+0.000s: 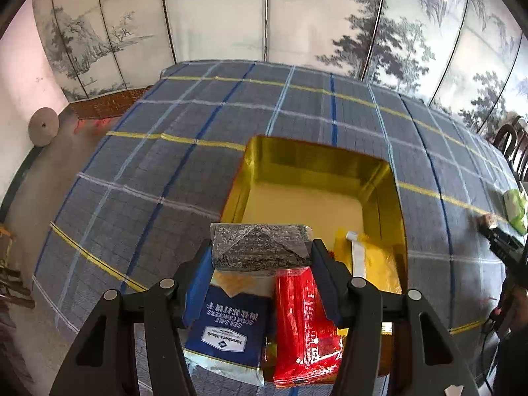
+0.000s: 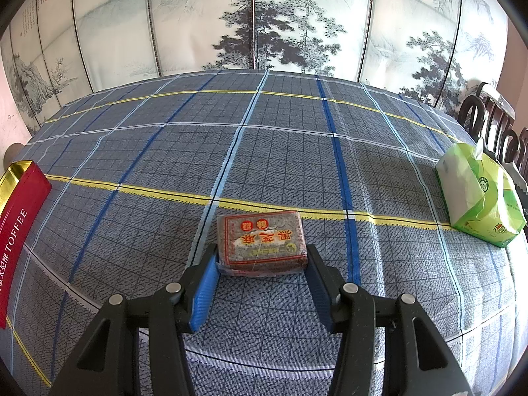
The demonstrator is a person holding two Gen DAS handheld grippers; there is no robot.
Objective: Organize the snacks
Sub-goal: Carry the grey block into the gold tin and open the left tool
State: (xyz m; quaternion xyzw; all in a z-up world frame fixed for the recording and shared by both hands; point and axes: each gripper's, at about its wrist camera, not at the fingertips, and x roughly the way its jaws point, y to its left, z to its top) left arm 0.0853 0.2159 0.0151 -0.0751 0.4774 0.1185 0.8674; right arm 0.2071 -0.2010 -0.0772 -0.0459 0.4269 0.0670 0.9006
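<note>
Painted folding screens ring a worktop under a blue plaid cloth, with dark chairs at its far right edge. Over the gold tin, the left gripper has its fingers closed on a grey speckled packet, probably to set it beside the navy cracker bag and red packet already inside. The right gripper straddles a red-labelled sesame cake lying on the cloth, fingers at both ends; whether it squeezes yet, I cannot tell. A green tissue pack lies well apart.
</note>
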